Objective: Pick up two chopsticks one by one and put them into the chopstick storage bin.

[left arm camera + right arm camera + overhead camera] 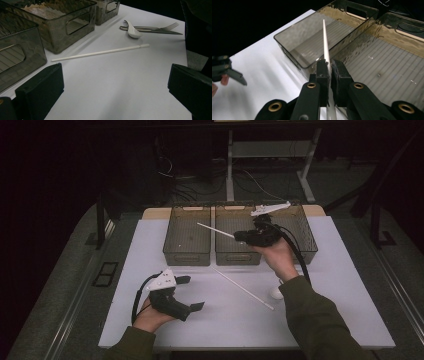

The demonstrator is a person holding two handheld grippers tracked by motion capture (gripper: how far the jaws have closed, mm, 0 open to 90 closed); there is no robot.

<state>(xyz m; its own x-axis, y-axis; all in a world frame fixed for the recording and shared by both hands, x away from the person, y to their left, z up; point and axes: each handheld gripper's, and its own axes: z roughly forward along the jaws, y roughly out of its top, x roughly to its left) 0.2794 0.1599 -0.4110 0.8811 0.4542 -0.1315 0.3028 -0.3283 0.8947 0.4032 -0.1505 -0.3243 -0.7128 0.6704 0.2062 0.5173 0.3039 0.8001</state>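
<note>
My right gripper [239, 236] is shut on a thin white chopstick [215, 230] and holds it above the smoky plastic bins. In the right gripper view the pads [322, 72] pinch the chopstick [325, 42], which runs over the wall between the left bin [287, 42] and the middle bin [387, 32]. A second white chopstick [242, 288] lies flat on the white table in front of the bins; it also appears in the left gripper view [100, 52]. My left gripper [191, 293] rests low at the near left, open and holding nothing [115, 92].
Three smoky bins stand in a row at the back: left [187, 256], middle [235, 257], right [309, 242]. A white spoon [133, 32], a fork [162, 26] and a knife [165, 32] lie together on the table near my right forearm; the spoon shows in the high view [276, 293].
</note>
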